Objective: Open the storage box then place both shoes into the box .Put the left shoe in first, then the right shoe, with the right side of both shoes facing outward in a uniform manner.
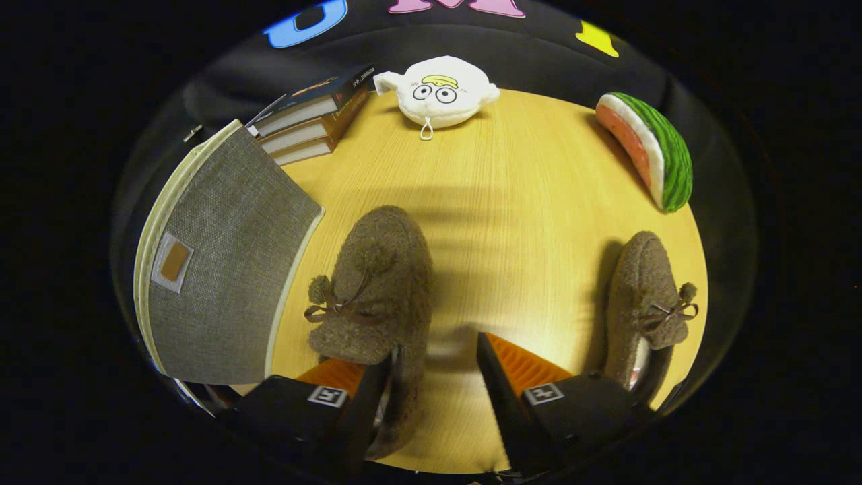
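Two brown fuzzy shoes with small bows lie on the round wooden table. One shoe lies just ahead of my left finger, its heel end running down along the finger's inner side. The other shoe lies outside my right finger, off to the right. The grey fabric storage box, with cream edging and a small tag, stands left of the nearer shoe with its lid down. My gripper is open, with only the edge of the nearer shoe in the gap.
A stack of books lies beyond the box. A white plush toy sits at the far edge of the table. A watermelon-slice plush rests at the far right edge. Bare wood stretches between the two shoes.
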Tool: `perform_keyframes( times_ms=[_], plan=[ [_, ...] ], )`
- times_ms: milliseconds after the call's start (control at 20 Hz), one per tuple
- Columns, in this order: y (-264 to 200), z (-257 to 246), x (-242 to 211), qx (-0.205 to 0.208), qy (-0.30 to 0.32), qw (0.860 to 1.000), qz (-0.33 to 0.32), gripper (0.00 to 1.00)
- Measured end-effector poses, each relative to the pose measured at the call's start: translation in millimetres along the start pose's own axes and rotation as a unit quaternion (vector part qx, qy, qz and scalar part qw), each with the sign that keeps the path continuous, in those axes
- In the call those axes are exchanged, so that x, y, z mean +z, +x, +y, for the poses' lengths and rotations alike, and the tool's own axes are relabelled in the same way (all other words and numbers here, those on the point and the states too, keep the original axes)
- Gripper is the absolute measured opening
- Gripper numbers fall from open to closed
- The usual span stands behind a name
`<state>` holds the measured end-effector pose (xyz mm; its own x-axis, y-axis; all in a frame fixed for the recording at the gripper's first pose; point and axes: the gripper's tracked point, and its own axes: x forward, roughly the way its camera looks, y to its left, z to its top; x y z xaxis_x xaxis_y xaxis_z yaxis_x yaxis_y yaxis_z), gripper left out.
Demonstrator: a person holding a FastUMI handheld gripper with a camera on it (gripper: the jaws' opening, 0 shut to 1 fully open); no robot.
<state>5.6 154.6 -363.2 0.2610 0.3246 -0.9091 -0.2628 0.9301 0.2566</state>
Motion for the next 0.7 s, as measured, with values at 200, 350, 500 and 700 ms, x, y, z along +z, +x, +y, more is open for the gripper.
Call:
perform_keyframes(
  times_ms=[200,350,500,700],
  plan=[
    [4,10,-3,0.038,0.012,0.999,0.013,0.38],
    [3,11,-2,0.050,-0.006,0.999,0.006,0.22],
    [2,10,-2,0.058,0.012,0.998,0.008,0.09],
    [-6,5,3,0.043,0.023,0.999,-0.002,0.05]
  ],
)
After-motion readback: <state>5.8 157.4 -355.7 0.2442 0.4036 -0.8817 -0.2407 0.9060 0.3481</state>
